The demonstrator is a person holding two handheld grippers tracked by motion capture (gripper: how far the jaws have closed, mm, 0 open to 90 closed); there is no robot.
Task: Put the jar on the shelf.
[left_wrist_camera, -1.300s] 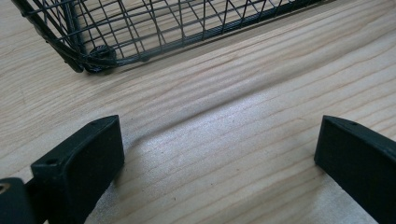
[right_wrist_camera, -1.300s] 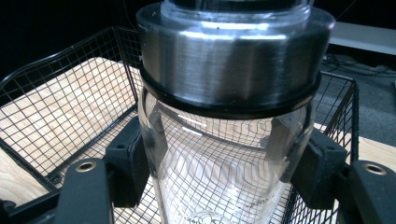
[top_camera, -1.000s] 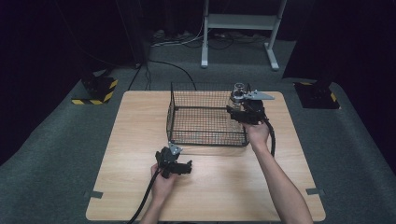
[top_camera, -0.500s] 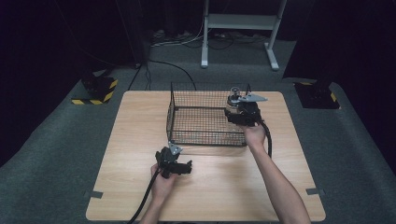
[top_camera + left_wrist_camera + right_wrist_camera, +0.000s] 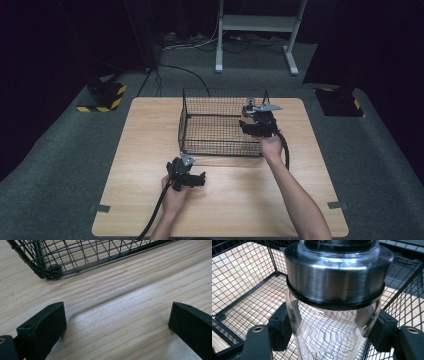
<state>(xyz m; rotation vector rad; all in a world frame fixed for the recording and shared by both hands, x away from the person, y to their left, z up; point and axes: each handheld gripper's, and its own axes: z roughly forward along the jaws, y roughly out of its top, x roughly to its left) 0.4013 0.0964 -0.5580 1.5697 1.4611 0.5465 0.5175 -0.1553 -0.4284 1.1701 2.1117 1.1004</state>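
Since a second ago, my right gripper (image 5: 250, 120) has carried the glass jar (image 5: 329, 315) leftward from the far right corner, inside the wire basket (image 5: 220, 145). Its jaws clamp the clear jar just below the steel lid (image 5: 337, 277), above the mesh floor. My left gripper (image 5: 192, 179) rests near the basket's near left corner, jaws apart over bare table (image 5: 120, 315).
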